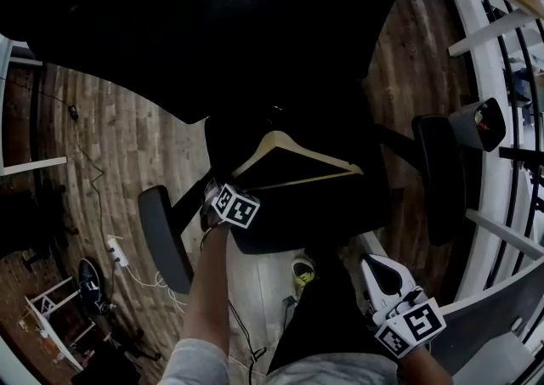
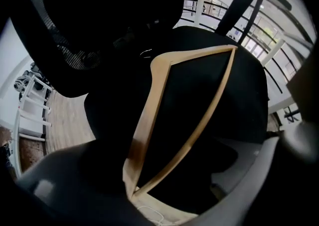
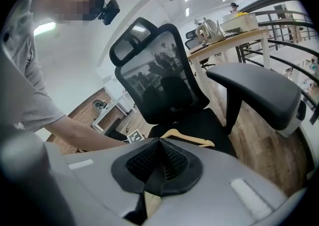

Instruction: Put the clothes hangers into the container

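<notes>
A wooden clothes hanger lies flat on the black seat of an office chair. My left gripper is at the hanger's left end. In the left gripper view the hanger runs away from me, its near corner sitting between the two dark jaws, which stand wide apart and do not press on it. My right gripper hangs low at the right, off the chair, shut with nothing in it. In the right gripper view its black pads meet, and the hanger shows beyond them.
The chair's armrests flank the seat, and its mesh back rises behind. A power strip with cables lies on the wooden floor at left. White railings run along the right. A desk with a kettle stands beyond.
</notes>
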The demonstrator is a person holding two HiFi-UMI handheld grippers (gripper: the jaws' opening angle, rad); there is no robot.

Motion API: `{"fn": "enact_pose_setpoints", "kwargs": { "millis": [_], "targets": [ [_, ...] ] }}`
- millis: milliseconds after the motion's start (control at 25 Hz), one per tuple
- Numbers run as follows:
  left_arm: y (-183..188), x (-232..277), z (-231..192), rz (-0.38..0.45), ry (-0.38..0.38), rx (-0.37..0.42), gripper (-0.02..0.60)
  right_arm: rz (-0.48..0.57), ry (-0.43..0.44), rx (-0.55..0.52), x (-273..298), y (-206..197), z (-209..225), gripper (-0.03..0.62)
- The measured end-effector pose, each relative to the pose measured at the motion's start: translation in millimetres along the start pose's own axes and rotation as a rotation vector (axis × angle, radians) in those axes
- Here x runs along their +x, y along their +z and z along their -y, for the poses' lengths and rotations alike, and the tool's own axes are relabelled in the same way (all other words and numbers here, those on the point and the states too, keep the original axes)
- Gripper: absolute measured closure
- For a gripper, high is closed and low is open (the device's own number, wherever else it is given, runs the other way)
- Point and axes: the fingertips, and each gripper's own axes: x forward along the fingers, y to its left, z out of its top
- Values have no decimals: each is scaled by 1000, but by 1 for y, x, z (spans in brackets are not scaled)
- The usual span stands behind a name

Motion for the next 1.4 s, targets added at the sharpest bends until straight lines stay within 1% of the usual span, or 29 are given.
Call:
{"fn": "enact_pose_setpoints", "kwargs": {
  "millis": [40,120,240,280,400,480,520,680,840,880,960,1040,1080,1120,1160,1240,1280,1320,1400],
  "targets": [
    [1,-2,1,0,-2,-5,136,6,3,2,0,0,0,595],
    [1,-7,11,1,-8,-4,186,17,10,9,-3,1,1,595],
    [1,-15,60,2,-68,-5,275,26,17,5,-7,4,1,595],
    [3,-17,80,18,-94,-27,293,31,18,3,-8,5,-1,595],
    [9,-24,129,84,-172,-146,304,55,25,-4,-14,10,-8,595],
    [10,-32,150,119,-206,-200,309,65,23,-9,-21,10,-8,595],
    [8,-37,156,128,-208,-212,313,68,20,-10,-25,9,-8,595],
    [-19,-47,163,118,-151,-206,316,68,22,-13,-38,1,-13,595],
    [-41,-41,154,123,-136,-223,308,64,31,-22,-42,-5,-18,595],
    [-44,-40,152,137,-148,-246,307,64,31,-21,-43,-6,-18,595],
    [-46,-46,146,196,-173,-320,307,60,30,-16,-44,-9,-18,595],
    [-48,-53,138,259,-169,-394,311,50,30,-15,-43,-11,-17,595],
    [-51,-54,133,271,-156,-422,299,45,31,-16,-42,-12,-17,595],
    [-55,-54,128,268,-135,-442,285,40,33,-17,-40,-13,-18,595],
    [-59,-51,123,256,-113,-455,287,35,36,-17,-39,-14,-18,595],
    [-66,-45,117,216,-81,-466,327,27,41,-16,-35,-15,-19,595],
    [-67,-41,115,189,-62,-458,335,23,43,-16,-34,-15,-19,595],
    [-67,-38,114,165,-39,-444,359,19,43,-16,-32,-16,-19,595],
    [-67,-35,114,138,5,-419,359,10,41,-15,-29,-19,-18,595]
  ]
}}
